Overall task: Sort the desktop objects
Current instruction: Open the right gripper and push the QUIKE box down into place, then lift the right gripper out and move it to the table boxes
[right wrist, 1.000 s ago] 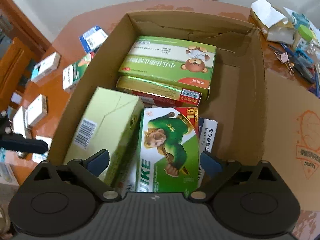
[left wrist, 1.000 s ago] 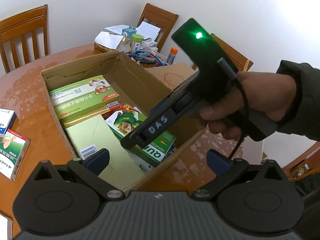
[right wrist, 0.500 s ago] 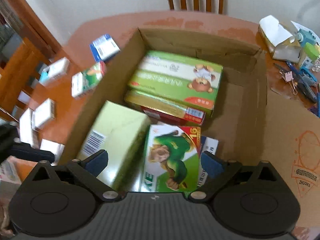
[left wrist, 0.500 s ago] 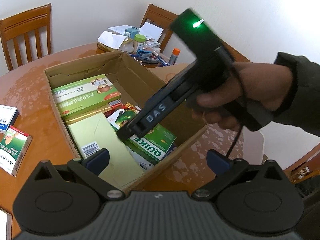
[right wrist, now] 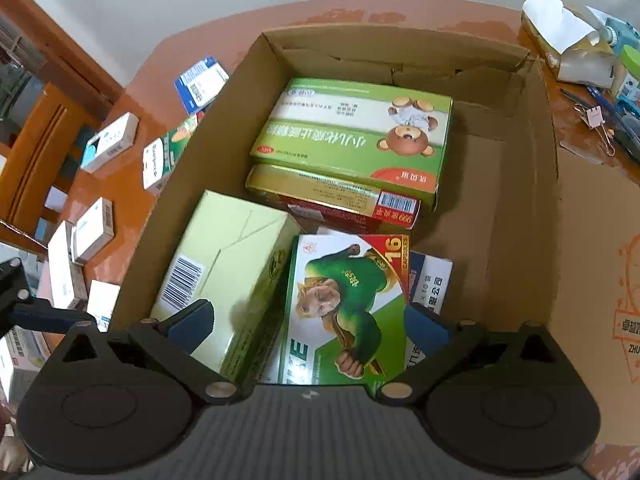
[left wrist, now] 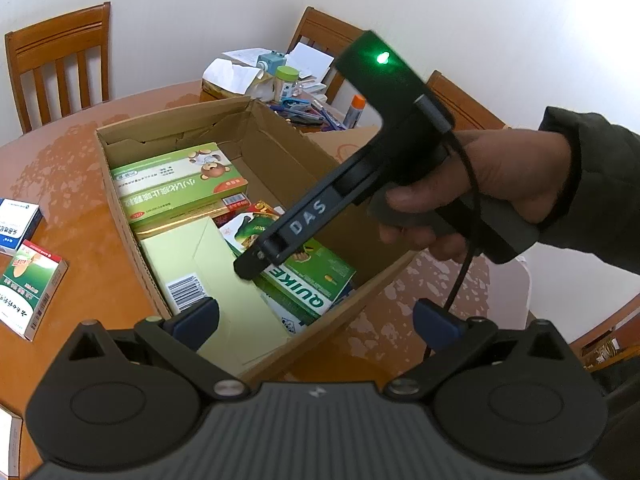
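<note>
Raised since the earlier frames, the right gripper (right wrist: 306, 326) now hangs higher over the cardboard box (right wrist: 524, 184), leaving more of the table (right wrist: 132, 184) in its view.
Both claws are released and hold nothing (left gripper (left wrist: 316, 314) near the box's front corner; the right one, held in a hand (left wrist: 492, 188), shows in the left view above the green capsule box (right wrist: 344, 308)). Beside that lies a pale yellow-green box (right wrist: 228, 264); behind, a bear-printed box (right wrist: 352, 132) tops a gold-and-red one. Small medicine boxes (right wrist: 108, 142) lie on the table outside.
</note>
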Demonstrator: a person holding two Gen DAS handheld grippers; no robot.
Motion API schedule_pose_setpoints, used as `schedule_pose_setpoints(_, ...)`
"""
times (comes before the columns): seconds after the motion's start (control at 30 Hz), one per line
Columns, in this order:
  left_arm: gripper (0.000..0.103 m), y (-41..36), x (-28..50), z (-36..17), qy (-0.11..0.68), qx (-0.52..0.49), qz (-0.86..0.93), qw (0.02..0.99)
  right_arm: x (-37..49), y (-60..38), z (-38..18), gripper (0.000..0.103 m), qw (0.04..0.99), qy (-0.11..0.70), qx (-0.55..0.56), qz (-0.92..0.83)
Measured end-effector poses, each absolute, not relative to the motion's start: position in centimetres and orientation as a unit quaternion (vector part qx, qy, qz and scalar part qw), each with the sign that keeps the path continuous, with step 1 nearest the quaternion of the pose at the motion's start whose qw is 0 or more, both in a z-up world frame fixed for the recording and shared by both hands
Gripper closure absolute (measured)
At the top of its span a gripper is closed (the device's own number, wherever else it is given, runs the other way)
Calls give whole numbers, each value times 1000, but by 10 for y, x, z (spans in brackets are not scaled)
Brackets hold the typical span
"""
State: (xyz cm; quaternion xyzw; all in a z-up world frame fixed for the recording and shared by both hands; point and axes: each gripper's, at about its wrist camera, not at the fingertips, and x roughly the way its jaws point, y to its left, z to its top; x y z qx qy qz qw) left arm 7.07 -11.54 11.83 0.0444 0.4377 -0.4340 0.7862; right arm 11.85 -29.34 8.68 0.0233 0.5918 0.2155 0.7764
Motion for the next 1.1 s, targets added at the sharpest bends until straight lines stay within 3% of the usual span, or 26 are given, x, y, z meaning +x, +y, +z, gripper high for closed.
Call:
schedule_pose_setpoints(0.43, 0, -115, 67, 120, 438, 46, -434, 786, 112, -300, 89, 0, 763, 595, 105, 228)
schedule_pose_setpoints(0.77, 0, -105, 56, 127, 436, 43, -424, 793, 119, -303, 103, 0, 783, 575, 99, 216)
schedule_pose_setpoints(0.93, 0, -90, 42, 136, 432, 27, -399, 808, 129, -282, 151, 0, 826, 512, 42, 231)
schedule_pose_setpoints(1.1, 0, -65, 26, 142, 430, 7, -331, 840, 123, -208, 193, 0, 833, 425, -130, 328)
